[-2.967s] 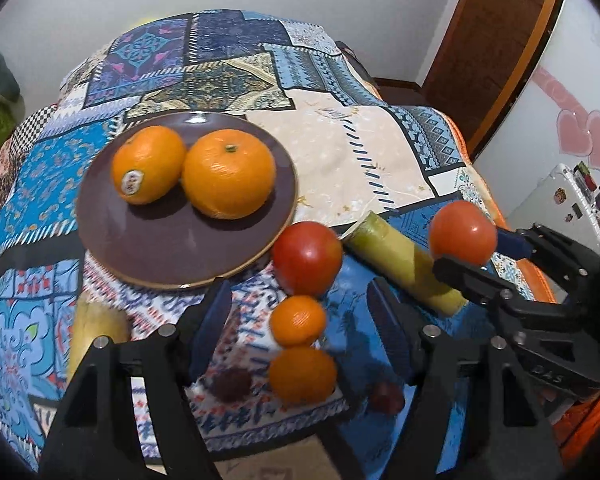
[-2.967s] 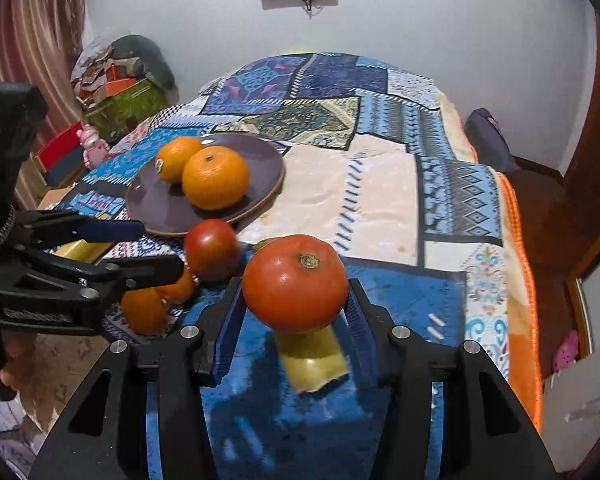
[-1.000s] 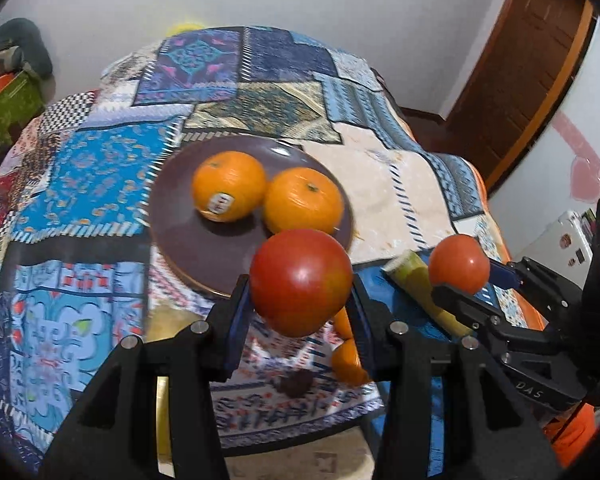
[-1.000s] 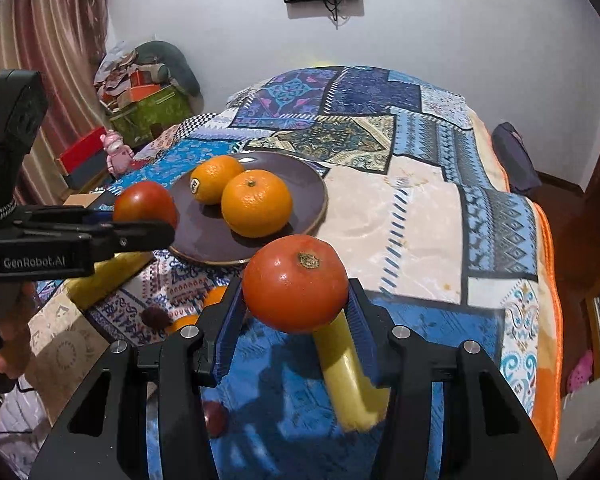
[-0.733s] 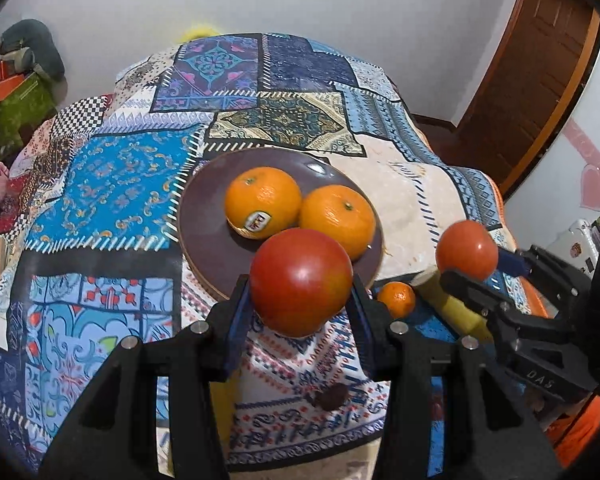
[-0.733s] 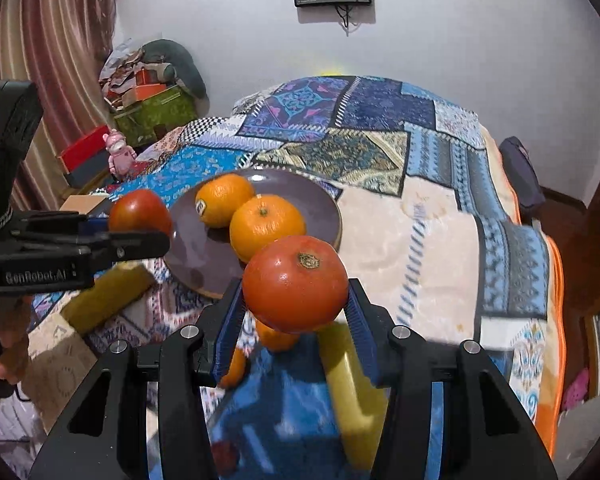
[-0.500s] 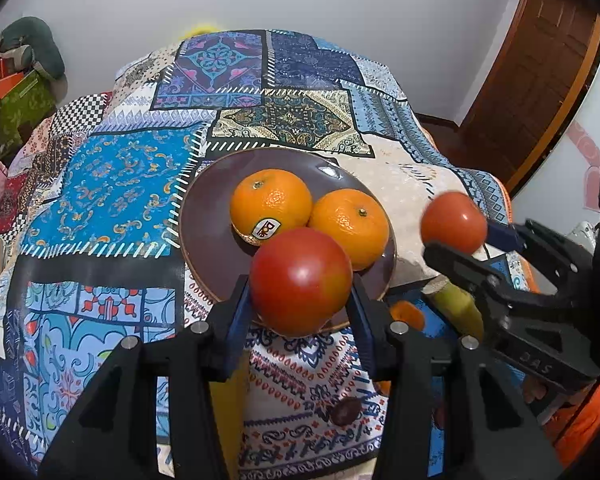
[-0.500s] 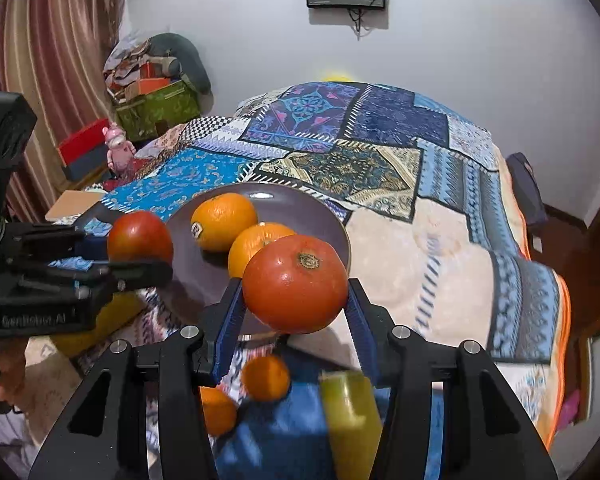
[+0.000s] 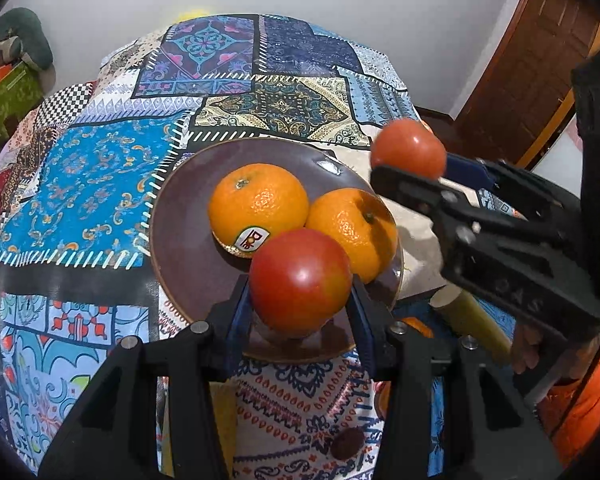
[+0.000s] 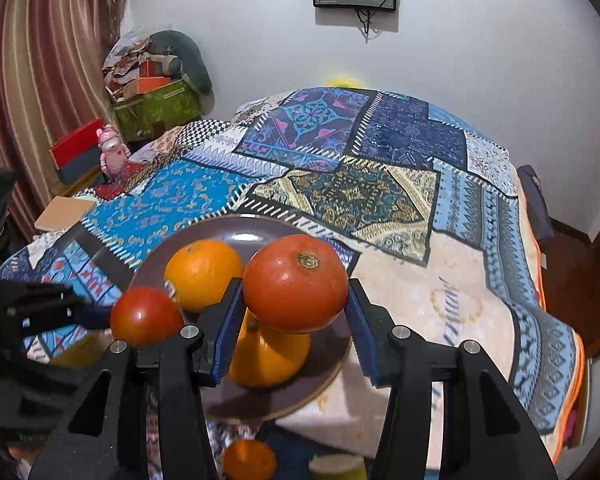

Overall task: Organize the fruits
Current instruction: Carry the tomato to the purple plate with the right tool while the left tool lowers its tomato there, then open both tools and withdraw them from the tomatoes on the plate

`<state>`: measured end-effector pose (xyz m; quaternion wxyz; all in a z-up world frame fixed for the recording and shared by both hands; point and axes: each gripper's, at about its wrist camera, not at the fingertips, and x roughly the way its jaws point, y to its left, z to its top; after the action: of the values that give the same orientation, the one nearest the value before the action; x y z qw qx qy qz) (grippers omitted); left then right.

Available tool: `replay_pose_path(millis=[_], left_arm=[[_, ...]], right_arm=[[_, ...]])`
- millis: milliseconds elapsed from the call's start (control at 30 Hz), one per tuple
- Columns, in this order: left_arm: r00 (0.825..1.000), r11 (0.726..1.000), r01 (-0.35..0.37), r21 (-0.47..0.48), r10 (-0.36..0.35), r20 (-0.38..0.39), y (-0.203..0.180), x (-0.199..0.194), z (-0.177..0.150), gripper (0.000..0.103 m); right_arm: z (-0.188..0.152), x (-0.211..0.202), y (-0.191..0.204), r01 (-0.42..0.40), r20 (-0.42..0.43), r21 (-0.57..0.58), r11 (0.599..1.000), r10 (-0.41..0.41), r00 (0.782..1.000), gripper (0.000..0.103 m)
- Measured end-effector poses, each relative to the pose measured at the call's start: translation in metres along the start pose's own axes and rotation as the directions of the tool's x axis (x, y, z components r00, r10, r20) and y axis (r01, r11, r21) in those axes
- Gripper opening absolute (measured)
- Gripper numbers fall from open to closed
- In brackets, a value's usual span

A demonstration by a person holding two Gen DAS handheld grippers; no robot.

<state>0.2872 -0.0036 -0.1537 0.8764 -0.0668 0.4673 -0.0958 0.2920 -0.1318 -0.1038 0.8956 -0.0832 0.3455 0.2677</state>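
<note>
A dark purple plate (image 9: 180, 240) lies on the patchwork cloth with two oranges on it: a stickered orange (image 9: 258, 210) and a second orange (image 9: 354, 230). My left gripper (image 9: 300, 300) is shut on a red tomato (image 9: 300, 280) and holds it over the plate's near rim. My right gripper (image 10: 292, 316) is shut on another tomato (image 10: 296, 284) above the plate (image 10: 236, 236). The right gripper with its tomato (image 9: 408, 148) shows at the plate's right edge in the left wrist view. The left gripper's tomato (image 10: 146, 316) shows at the left in the right wrist view.
A small mandarin (image 10: 250, 460) and a yellow-green cylinder (image 9: 474, 324) lie on the cloth near the plate's front. A small dark fruit (image 9: 348, 442) lies in front. A yellow object (image 9: 222, 420) lies below the left gripper. Boxes and clutter (image 10: 152, 92) stand by the curtain.
Both grippers have moved forward toward the plate with their tomatoes. The left tomato now hangs over the plate's near rim, and the right tomato is above the plate.
</note>
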Motion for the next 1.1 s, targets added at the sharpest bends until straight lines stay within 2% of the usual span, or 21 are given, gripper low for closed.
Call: replay_pose_path(millis=[433,667,867,1100], left_arm=[[1.000,0.999,0.004,-0.032,-0.004,-0.020,0.006,0.010,0.003,0.046],[0.999,0.999,-0.002,-0.033,0.000,-0.046,0.007,0.015,0.001,0.046],[0.999,0.999,-0.021,-0.034,0.019,-0.049,0.006,0.016,0.001,0.046],[1.000,0.998,-0.011,-0.058,0.010,-0.029,0.011,0.011,0.001,0.049]], right_arm=[[0.015,0.035,0.004,0.001,-0.050,-0.032,0.999,-0.003,0.999,0.046],[0.013,0.054,0.010,-0.002,-0.111,-0.071,0.997,-0.006,0.994,0.046],[0.015,0.057,0.011,-0.006,-0.121,-0.080,0.997,-0.004,0.993,0.047],[0.015,0.057,0.009,-0.023,-0.133,-0.075,0.997,0.012,0.991,0.048]])
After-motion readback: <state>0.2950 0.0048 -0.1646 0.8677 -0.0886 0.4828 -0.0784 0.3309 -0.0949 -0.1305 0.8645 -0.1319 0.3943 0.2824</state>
